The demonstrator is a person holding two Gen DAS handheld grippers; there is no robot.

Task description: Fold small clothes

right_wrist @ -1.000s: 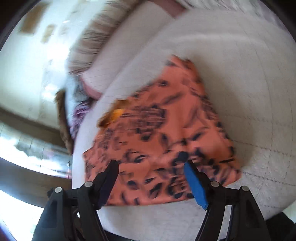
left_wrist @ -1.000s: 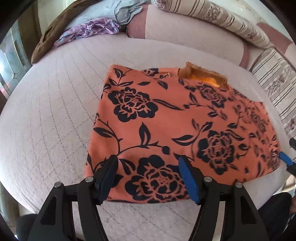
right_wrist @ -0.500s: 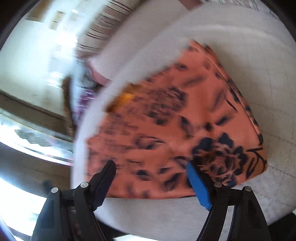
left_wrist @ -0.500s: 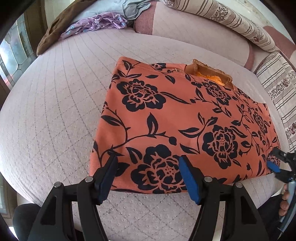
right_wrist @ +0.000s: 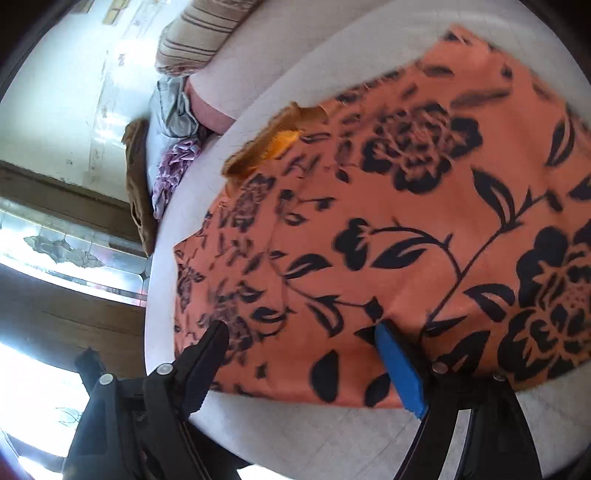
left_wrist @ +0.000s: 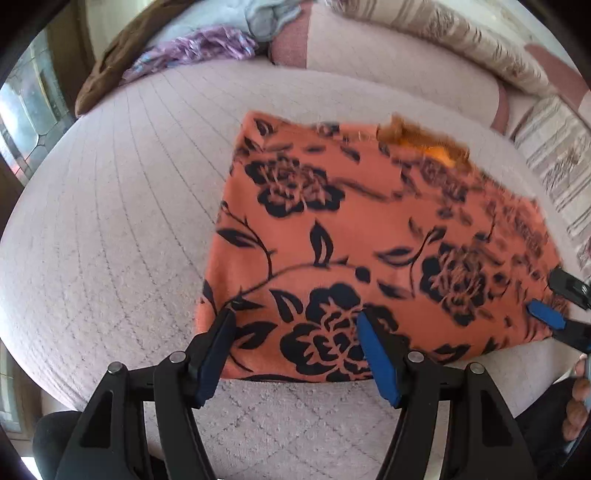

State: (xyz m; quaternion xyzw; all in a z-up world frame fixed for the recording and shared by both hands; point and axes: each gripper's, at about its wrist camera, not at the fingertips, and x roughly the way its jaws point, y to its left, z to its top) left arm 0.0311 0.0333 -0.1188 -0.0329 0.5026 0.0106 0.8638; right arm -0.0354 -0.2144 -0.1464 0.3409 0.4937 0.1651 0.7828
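Two grippers over one orange floral garment (left_wrist: 369,236), spread flat on quilted pink bed (left_wrist: 110,229). Left gripper (left_wrist: 295,343) wide, empty, above near hem. Right gripper (right_wrist: 299,354) opening, gripping nothing, at right edge.

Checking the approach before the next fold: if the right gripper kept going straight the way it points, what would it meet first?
Most likely the orange floral garment: the right gripper, jaws opening, nothing between them, points at its near edge on the quilted cushion. Depth unclear.

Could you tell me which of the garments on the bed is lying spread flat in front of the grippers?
The orange garment with black flowers; the purple, grey and brown ones lie bunched at the far edge.
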